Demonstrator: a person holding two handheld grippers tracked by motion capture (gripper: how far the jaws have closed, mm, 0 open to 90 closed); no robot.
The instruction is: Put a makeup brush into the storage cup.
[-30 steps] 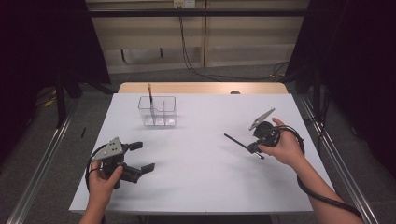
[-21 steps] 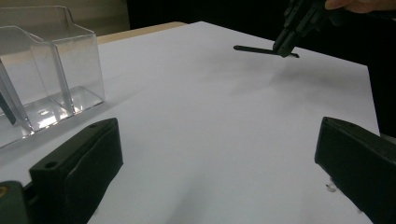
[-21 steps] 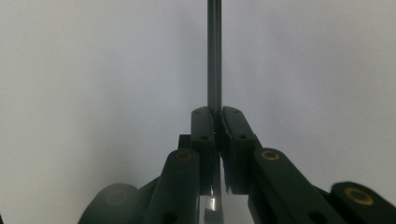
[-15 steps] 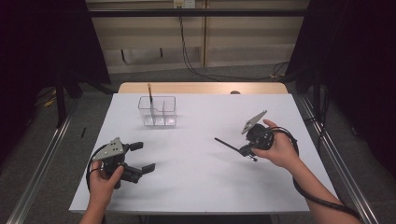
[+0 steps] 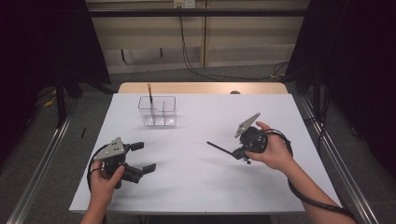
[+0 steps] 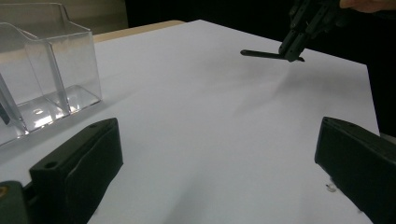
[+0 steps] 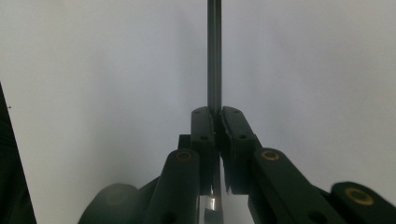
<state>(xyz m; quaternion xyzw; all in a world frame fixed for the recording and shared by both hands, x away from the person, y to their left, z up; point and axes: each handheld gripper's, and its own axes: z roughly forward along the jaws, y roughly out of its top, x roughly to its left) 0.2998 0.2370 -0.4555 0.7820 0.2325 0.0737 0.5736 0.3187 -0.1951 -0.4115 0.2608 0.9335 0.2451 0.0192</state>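
Note:
My right gripper (image 5: 239, 152) hovers over the right half of the white table (image 5: 196, 186), shut on a thin dark rod (image 5: 219, 148) that sticks out leftward from its jaws. In the right gripper view the rod (image 7: 214, 56) runs straight up from between the closed pads of the right gripper (image 7: 218, 112). At the front left, my left gripper (image 5: 144, 157) rests open with nothing between its jaws. From the left gripper (image 6: 217, 140) view, the right gripper (image 6: 293, 44) and the rod (image 6: 261, 54) appear at the far right.
A clear compartmented box (image 5: 158, 112) stands at the back left of the table, with a brown stick (image 5: 150, 93) upright in it. The box (image 6: 46, 79) is close on the left in the left gripper view. Black cables trail from both grippers.
My right gripper has moved left and slightly toward the front of the table, carrying the rod with it. The left gripper has stayed put.

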